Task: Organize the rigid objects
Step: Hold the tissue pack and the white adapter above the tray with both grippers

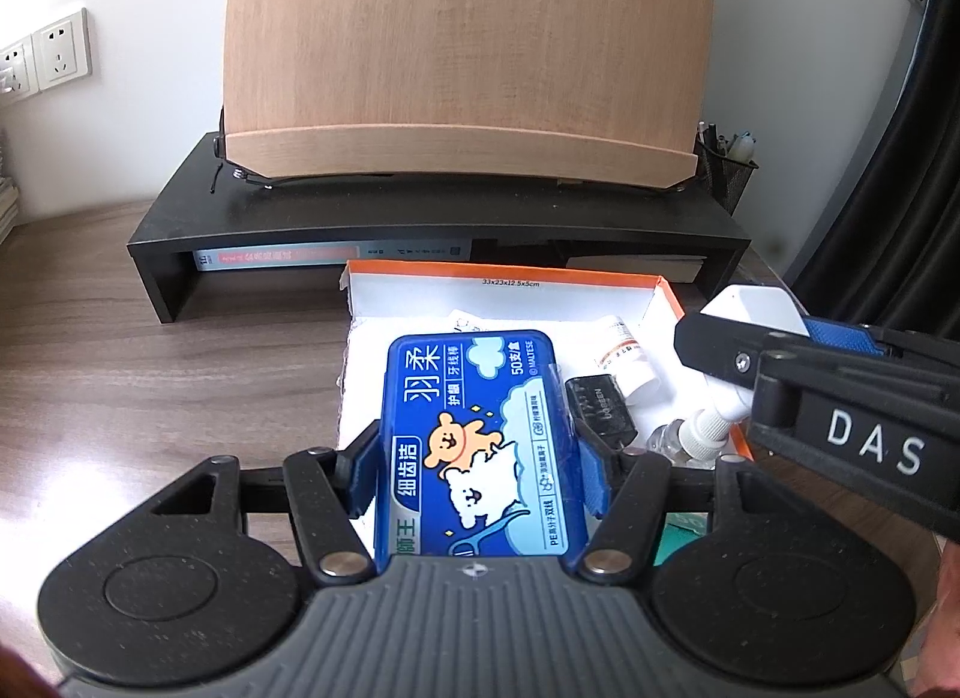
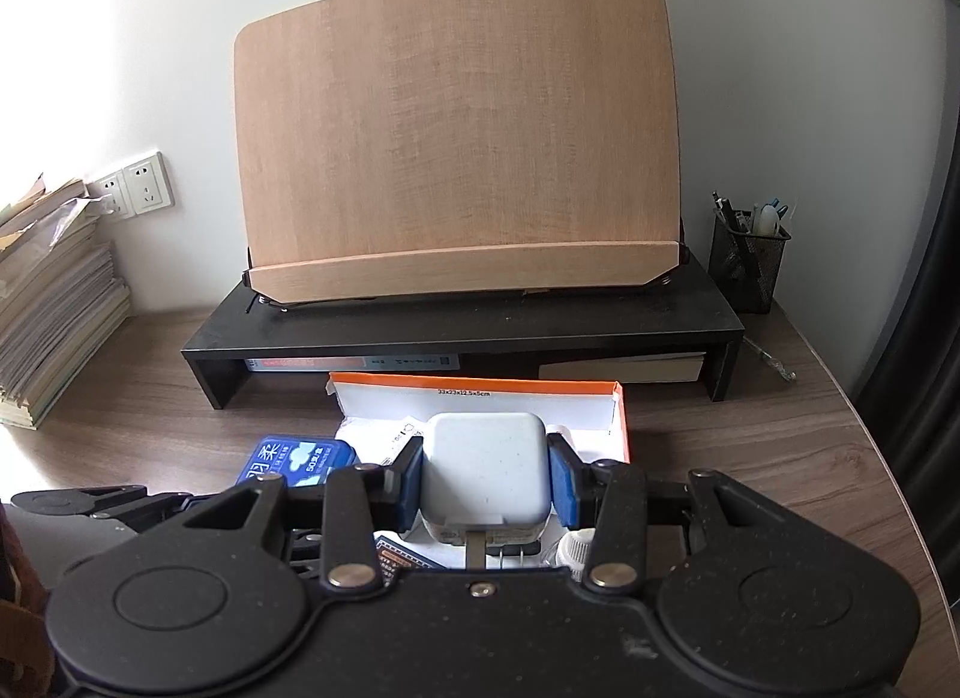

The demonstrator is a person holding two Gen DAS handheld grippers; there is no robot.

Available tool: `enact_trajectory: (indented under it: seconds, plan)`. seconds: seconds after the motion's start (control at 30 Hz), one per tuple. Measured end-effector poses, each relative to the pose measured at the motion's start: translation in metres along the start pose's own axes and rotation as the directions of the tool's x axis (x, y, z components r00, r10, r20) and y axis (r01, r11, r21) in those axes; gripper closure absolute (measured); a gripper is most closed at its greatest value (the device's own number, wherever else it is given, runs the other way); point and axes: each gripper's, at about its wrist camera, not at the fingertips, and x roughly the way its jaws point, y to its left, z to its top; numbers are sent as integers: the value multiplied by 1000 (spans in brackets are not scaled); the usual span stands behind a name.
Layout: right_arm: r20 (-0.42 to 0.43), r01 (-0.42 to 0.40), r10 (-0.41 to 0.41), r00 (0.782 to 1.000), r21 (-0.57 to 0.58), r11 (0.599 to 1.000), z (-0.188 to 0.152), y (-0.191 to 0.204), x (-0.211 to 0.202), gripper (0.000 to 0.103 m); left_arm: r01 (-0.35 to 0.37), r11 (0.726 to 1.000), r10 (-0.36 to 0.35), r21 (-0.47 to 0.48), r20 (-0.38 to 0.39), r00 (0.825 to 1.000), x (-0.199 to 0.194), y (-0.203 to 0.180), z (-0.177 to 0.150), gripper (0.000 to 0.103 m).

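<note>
- Both sets of jaws are clenched on cargo: the left gripper clamps a blue floss-pick box between its blue pads, one pad pressed on each long side.
- Likewise, the right gripper squeezes a white charger block by its two sides, a metal prong showing under the block's near face.
- Held out in front of the left-hand camera, the floss-pick box hangs over the left part of an open cardboard tray with orange outer walls and a white inside; whether its underside touches the tray floor cannot be told.
- In the right wrist view the charger block sits above the middle of the same tray.
- Inside the tray lie a black adapter, a small white tube and a clear pump bottle, all to the right of the blue box.
- Behind the tray, on the wooden desk, stands a black riser shelf carrying a tilted wooden board.
- A mesh pen cup stands at the shelf's right end, and a stack of books sits at the desk's left edge.
</note>
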Motion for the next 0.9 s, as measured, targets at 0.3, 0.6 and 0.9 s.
enact_trajectory:
  seconds: [0.3, 0.6, 0.9]
  plan:
    - [26, -24, 24, 999, 21, 999, 0, -4, -11, 52, -13, 1000, 13, -4, 16, 1000, -12, 3, -4, 40]
    - [45, -19, 19, 999, 15, 1000, 2, -4, -23, 52, -16, 1000, 16, -6, 16, 1000, -25, 6, -7, 40]
    - [58, -31, 30, 998, 24, 999, 1, -3, -30, 52, -25, 1000, 26, -2, 32, 999, -31, 7, -7, 40]
